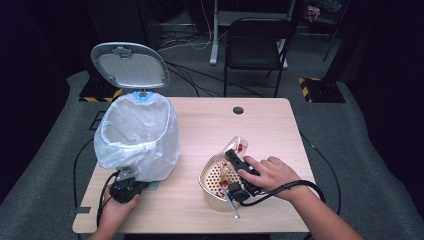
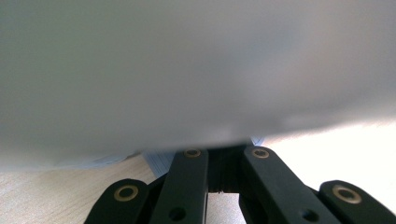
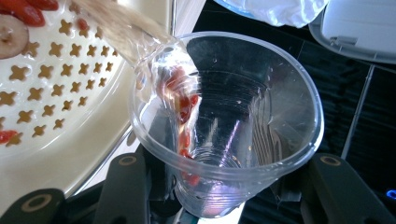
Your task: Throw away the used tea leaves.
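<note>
My right gripper point(image 1: 235, 156) is shut on a clear plastic cup point(image 1: 240, 146), which is tipped over a cream perforated strainer bowl point(image 1: 210, 172). In the right gripper view the cup point(image 3: 261, 112) lies between the black jaws of that gripper point(image 3: 224, 186). Water with red berries point(image 3: 184, 107) runs from the cup's rim onto the strainer point(image 3: 60, 79). My left gripper point(image 1: 127, 177) rests low at the foot of the white-bagged bin point(image 1: 137, 132). In the left gripper view its tips point(image 2: 222, 154) are tucked under the bag point(image 2: 187, 70) and stand shut.
The bin's grey lid point(image 1: 130, 65) stands open behind the bag. A metal handle point(image 1: 232, 202) sticks out from the strainer toward the table's front edge. A cable hole point(image 1: 238, 110) sits at the back of the wooden table point(image 1: 200, 125). A black chair point(image 1: 257, 47) stands beyond.
</note>
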Available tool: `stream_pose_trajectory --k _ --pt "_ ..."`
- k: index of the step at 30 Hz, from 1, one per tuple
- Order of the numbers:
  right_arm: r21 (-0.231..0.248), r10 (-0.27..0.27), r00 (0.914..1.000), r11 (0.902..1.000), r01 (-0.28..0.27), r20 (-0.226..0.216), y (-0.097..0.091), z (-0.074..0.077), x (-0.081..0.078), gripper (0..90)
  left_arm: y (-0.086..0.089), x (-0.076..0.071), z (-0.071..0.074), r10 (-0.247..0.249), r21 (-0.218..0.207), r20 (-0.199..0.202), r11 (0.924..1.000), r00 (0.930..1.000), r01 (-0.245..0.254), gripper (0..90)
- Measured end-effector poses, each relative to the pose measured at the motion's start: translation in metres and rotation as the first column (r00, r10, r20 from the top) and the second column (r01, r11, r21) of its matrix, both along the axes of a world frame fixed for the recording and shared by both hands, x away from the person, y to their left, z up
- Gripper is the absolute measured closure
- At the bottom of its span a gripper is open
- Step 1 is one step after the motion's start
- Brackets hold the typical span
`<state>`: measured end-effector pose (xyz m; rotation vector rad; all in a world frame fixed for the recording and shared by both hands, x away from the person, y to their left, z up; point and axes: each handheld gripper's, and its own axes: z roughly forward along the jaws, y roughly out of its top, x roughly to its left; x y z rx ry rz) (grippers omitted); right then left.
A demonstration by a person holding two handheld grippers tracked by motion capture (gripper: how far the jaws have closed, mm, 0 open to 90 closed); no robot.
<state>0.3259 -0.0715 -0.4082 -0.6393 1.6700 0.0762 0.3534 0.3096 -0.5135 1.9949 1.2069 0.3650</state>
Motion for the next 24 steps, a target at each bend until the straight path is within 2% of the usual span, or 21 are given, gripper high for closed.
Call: stream_pose_trajectory --k 1,2,3,5,7,9,10,11,12,13,14,15,16,24 --pt "-0.047 0.013 0.9999 0.9988 -0.013 0.001 0.0016 0.0019 0.0004 51.0 0.0001 0.0 0.0001 0.0 0.002 -0.001 1.0 1.0 0.0 90.0" --pt "-0.073 0.042 0.9983 0.9965 -0.039 0.041 0.0033 0.0034 -0.0003 51.0 -0.0001 0.0 0.0 0.001 -0.002 0.0 1.0 1.0 -0.001 90.0" --pt "-0.07 0.031 0.9994 0.9971 -0.03 0.017 0.0027 0.0022 -0.0005 51.0 0.0001 0.0 0.0001 -0.001 0.001 -0.001 1.0 1.0 0.001 90.0" --pt "-0.09 0.035 0.999 0.9954 -0.033 0.028 0.0031 0.0019 -0.0014 51.0 -0.0002 0.0 0.0 0.001 -0.002 0.0 1.0 1.0 -0.001 90.0" --pt "-0.087 0.036 0.9991 0.9956 -0.034 0.021 0.0028 0.0014 -0.0018 51.0 -0.0001 0.0 0.0 0.001 -0.002 -0.001 1.0 1.0 -0.001 90.0" --pt "-0.094 0.036 0.9989 0.995 -0.034 0.03 0.0028 0.0012 -0.0018 51.0 0.0 0.0 0.0001 0.001 0.002 -0.001 1.0 1.0 -0.001 90.0" --pt "-0.117 0.029 0.9974 0.9929 -0.021 0.066 0.0014 0.0014 -0.0034 51.1 0.0 0.0 0.0001 0.001 0.002 -0.001 1.0 1.0 -0.001 90.0" --pt "-0.133 0.023 0.9991 0.991 -0.018 0.037 0.0017 0.0007 -0.0026 51.1 0.0 0.0 0.0001 0.001 0.001 -0.001 1.0 1.0 -0.001 90.0" --pt "-0.145 0.023 0.9993 0.9893 -0.018 0.03 0.002 0.0005 -0.0026 51.0 0.0 0.0 0.0001 0.0 0.002 -0.001 1.0 1.0 0.0 90.0" --pt "-0.156 0.033 0.9988 0.9874 -0.026 0.038 0.0023 -0.0002 -0.0024 51.1 0.0001 0.0 0.0001 0.0 0.002 -0.001 1.0 1.0 0.0 90.0" --pt "-0.135 0.031 0.9962 0.9907 -0.02 0.081 0.0009 -0.0017 -0.004 51.1 0.0001 0.0 0.0001 0.0 0.002 -0.001 1.0 1.0 0.0 90.0" --pt "-0.146 0.032 0.9975 0.9891 -0.022 0.063 0.001 -0.0022 -0.0032 51.1 0.0 0.0 0.0001 0.0 0.001 -0.001 1.0 1.0 0.0 90.0" --pt "-0.172 0.04 0.9968 0.9846 -0.027 0.07 0.0005 -0.002 -0.0028 51.2 0.0 0.0 0.0001 0.0 0.001 -0.001 1.0 1.0 0.0 90.0" --pt "-0.181 0.042 0.9956 0.9831 -0.026 0.084 -0.0004 -0.0024 -0.0036 51.3 -0.0001 0.0 0.0001 0.001 0.002 -0.001 1.0 1.0 -0.001 90.0"
